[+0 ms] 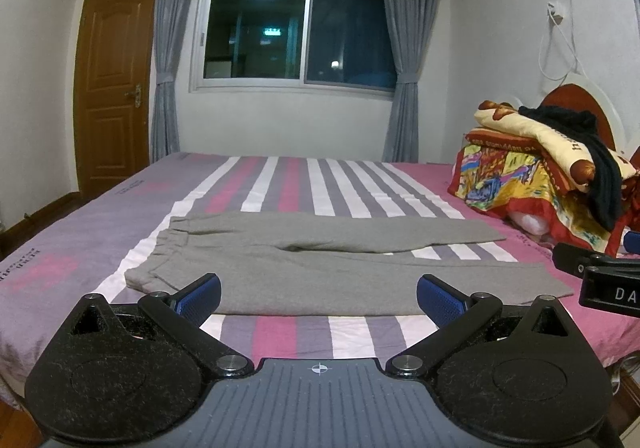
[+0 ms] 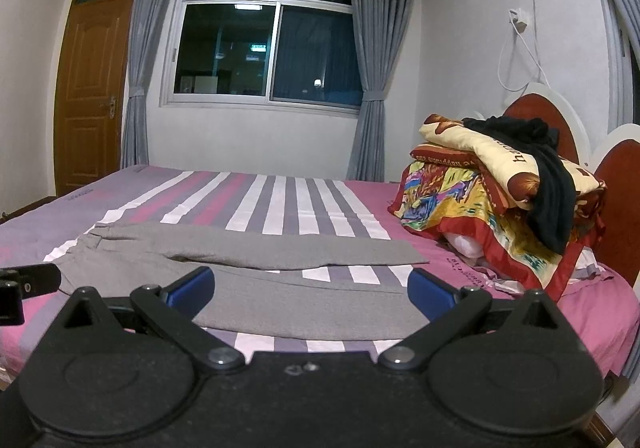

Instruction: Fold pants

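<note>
Grey pants (image 1: 320, 272) lie flat on the striped bed, waistband to the left, both legs stretched right with a narrow gap between them. In the right wrist view the same pants (image 2: 280, 288) fill the near middle. My left gripper (image 1: 319, 294) hangs open just short of the near leg's edge, blue pads wide apart, nothing between them. My right gripper (image 2: 311, 293) is open too, above the near leg toward its cuff end. Part of the right gripper (image 1: 600, 276) shows at the left view's right edge.
The bed (image 1: 280, 184) has a pink, purple and white striped sheet. A pile of colourful folded quilts with a black garment on top (image 1: 560, 176) sits by the headboard at right. A window with grey curtains and a wooden door (image 1: 116, 88) lie beyond.
</note>
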`<act>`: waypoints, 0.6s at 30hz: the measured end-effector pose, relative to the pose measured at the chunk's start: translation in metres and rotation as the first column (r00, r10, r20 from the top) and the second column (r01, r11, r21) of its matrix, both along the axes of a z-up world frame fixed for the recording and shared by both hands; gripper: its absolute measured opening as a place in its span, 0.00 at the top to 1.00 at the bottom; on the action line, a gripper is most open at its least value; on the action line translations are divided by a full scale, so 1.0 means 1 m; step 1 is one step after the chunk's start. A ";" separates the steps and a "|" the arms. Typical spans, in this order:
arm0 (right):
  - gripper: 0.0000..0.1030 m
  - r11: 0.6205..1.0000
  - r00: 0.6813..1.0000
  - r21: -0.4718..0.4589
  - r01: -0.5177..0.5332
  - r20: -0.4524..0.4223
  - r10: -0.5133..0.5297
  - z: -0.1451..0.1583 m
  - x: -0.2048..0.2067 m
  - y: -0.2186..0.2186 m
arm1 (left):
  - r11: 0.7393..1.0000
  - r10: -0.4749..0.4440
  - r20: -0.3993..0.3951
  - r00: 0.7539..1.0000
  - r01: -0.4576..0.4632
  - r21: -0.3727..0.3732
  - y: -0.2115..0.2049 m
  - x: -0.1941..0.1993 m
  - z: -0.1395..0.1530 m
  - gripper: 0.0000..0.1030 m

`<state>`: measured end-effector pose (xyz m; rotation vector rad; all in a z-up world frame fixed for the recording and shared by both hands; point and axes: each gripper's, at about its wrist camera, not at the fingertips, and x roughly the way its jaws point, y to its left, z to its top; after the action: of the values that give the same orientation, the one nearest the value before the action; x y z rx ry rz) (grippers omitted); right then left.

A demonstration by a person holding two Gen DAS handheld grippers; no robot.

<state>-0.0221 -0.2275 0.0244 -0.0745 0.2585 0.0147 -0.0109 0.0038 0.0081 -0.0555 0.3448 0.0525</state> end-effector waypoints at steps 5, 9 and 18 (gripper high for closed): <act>0.00 1.000 1.000 0.001 0.001 0.000 -0.001 0.000 0.001 -0.001 | 1.000 0.000 0.001 1.000 0.000 -0.003 -0.002 0.000 0.001 0.00; 0.00 1.000 1.000 0.001 0.000 0.001 0.000 0.000 0.001 -0.001 | 1.000 0.000 0.002 1.000 0.000 -0.003 -0.003 0.000 0.002 0.00; 0.00 1.000 1.000 0.004 0.001 0.000 -0.001 0.000 0.001 -0.001 | 1.000 -0.001 0.005 1.000 0.001 -0.006 -0.005 -0.001 0.004 0.00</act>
<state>-0.0210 -0.2288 0.0242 -0.0702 0.2587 0.0146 -0.0116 -0.0008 0.0118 -0.0611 0.3405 0.0506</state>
